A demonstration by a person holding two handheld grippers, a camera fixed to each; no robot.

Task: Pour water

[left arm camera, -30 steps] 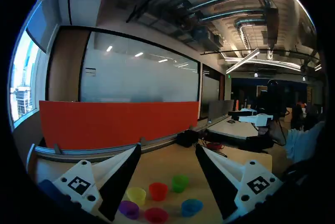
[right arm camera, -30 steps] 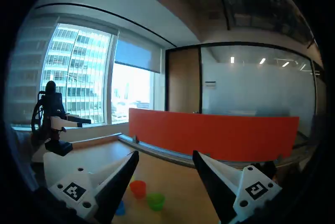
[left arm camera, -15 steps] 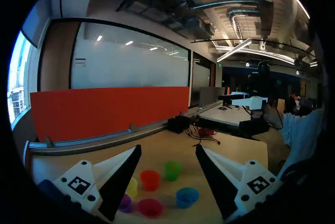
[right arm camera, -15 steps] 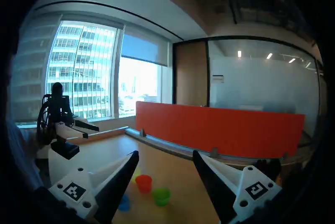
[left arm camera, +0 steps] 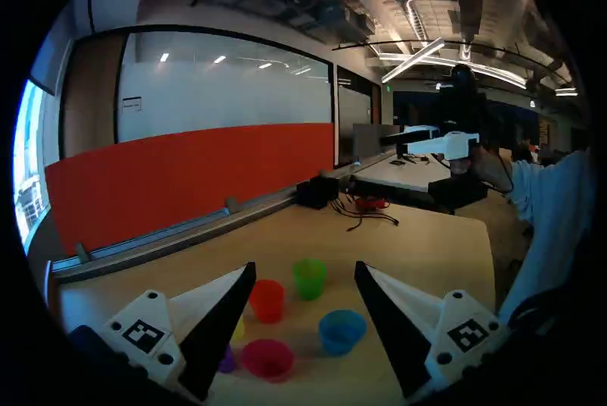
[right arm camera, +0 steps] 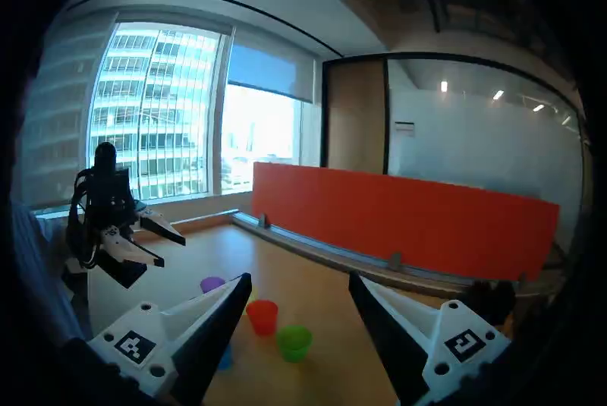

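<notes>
Compared with a second earlier, the left gripper view had tipped downward. More of the pale wooden table [left arm camera: 425, 247] showed, and the cups sat higher in the picture. In the right gripper view a purple cup [right arm camera: 212, 284] had come into sight.

The left gripper [left arm camera: 303, 264] stood with its two fingers spread wide, holding nothing. The right gripper [right arm camera: 299, 277] was likewise spread and empty. Each finger was a white wedge with a black inner face, and a square printed marker sat near its base.

The cups, small tapered tumblers of smooth coloured plastic, stood upright in a loose cluster on the table. They lay below and ahead of both grippers, and neither touched them. In the left gripper view, the red cup [left arm camera: 267, 300] and the green cup [left arm camera: 309, 278] formed the far row. The pink cup [left arm camera: 267, 359] and the blue cup [left arm camera: 341, 330] stood nearer. The yellow cup [left arm camera: 238, 328] was half hidden behind one finger. A flat matte orange partition [left arm camera: 190, 171] edged the table's far side, with black cables [left arm camera: 364, 212] lying near it.
</notes>
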